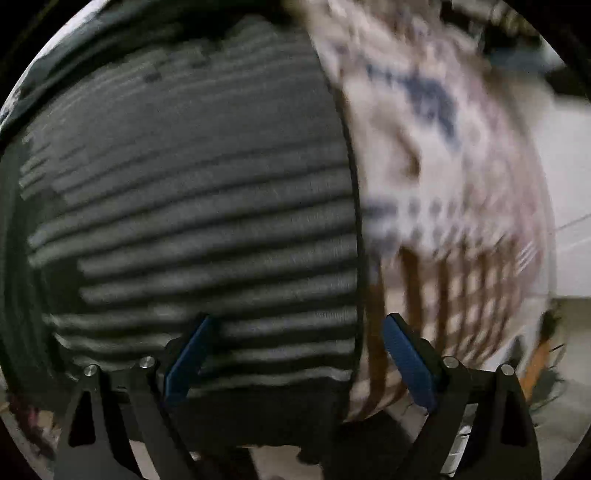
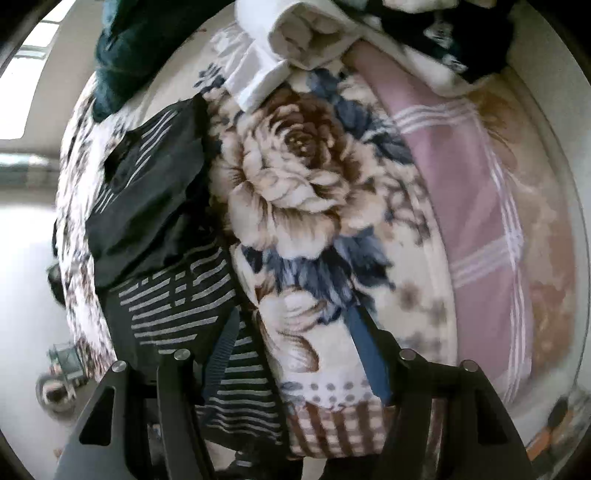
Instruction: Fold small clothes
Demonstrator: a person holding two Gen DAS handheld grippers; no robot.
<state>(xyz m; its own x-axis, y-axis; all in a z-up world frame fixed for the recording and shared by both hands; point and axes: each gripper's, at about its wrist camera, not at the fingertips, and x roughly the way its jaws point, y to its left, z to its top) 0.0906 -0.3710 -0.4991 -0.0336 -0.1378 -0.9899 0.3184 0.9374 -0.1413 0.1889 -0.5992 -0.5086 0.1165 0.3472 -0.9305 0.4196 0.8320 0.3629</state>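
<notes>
A black garment with grey stripes (image 1: 192, 206) fills the left and middle of the left wrist view, spread flat on a floral blanket (image 1: 443, 155). My left gripper (image 1: 297, 321) is open just above the garment's lower edge, blue pads apart, holding nothing. In the right wrist view the same striped garment (image 2: 177, 291) lies at the left on the blanket (image 2: 295, 177), partly folded over itself. My right gripper (image 2: 293, 314) is open above the garment's right edge, its left finger (image 2: 221, 350) over the stripes, its right finger over the blanket.
A pile of other clothes lies at the far end of the blanket: a white piece (image 2: 295, 40), a dark teal one (image 2: 122, 55) and a black patterned one (image 2: 461, 33). A pink checked sheet (image 2: 476, 206) lies to the right. The floor (image 2: 26, 258) shows at left.
</notes>
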